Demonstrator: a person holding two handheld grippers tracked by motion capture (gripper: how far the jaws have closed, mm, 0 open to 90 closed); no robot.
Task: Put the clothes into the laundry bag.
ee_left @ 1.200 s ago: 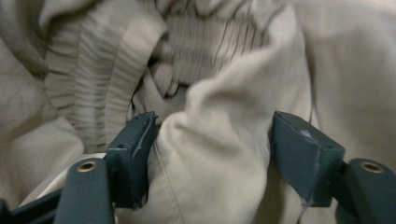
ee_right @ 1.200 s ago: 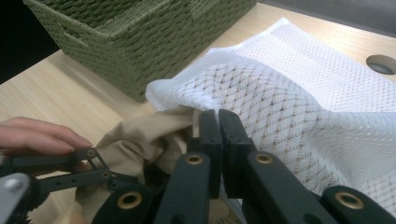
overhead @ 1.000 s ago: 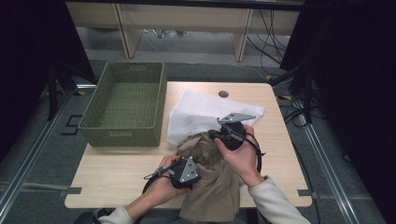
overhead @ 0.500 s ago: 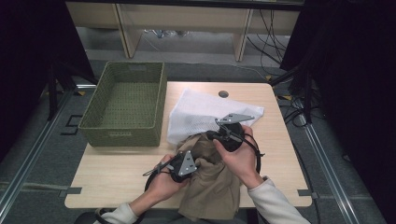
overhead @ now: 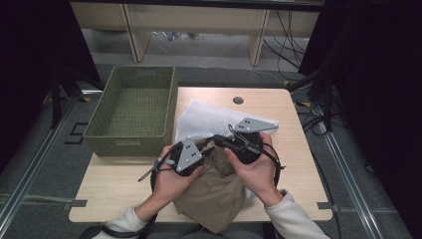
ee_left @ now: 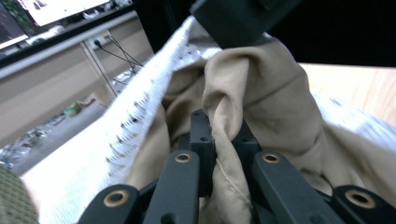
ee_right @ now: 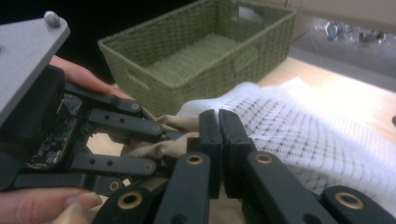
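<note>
I see my left gripper (overhead: 198, 152) and right gripper (overhead: 222, 145) close together over the tan cloth (overhead: 216, 191), whose top bunches up between them. A white mesh cloth (overhead: 211, 119) lies just beyond them, and the green basket (overhead: 130, 112) sits beyond my left gripper.
</note>
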